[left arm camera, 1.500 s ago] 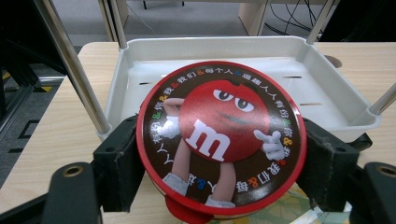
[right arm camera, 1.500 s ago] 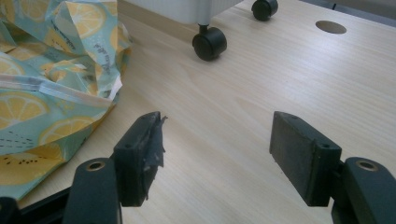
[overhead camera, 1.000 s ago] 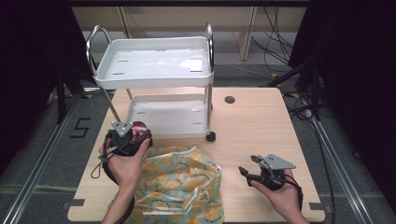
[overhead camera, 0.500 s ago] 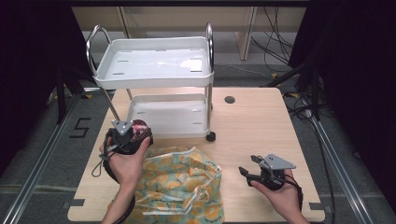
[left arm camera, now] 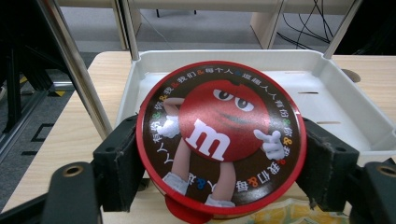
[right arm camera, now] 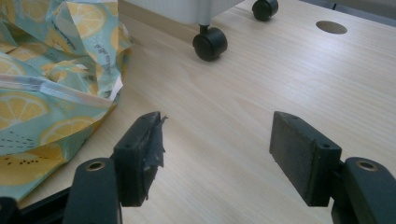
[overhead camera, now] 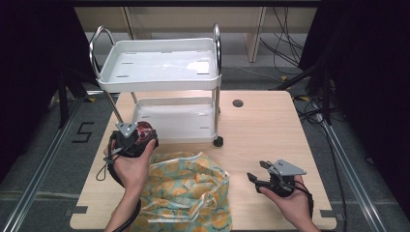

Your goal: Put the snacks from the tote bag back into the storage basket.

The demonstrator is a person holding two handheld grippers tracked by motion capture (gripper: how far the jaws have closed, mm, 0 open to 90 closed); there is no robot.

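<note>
Currently, left gripper [left arm camera: 219, 186]: jaws clamped the round tin [left arm camera: 221, 140]; cart tray [left arm camera: 345, 102] lay just beyond
Right gripper [right arm camera: 215, 154]: jaws stood wide, empty; patterned bag [right arm camera: 51, 93] lay beside

A pale wooden table [overhead camera: 270, 130] carries a white two-shelf cart [overhead camera: 164, 72] at its back left; the cart stands on black castors [right arm camera: 210, 44], and both its shelves are bare. A crumpled bag [overhead camera: 188, 193] printed with lemons on pale green lies on the table's near edge, left of the middle, just in front of the cart. A small round hole [overhead camera: 237, 103] sits in the tabletop to the right of the cart, and the table's right half is bare wood.
</note>
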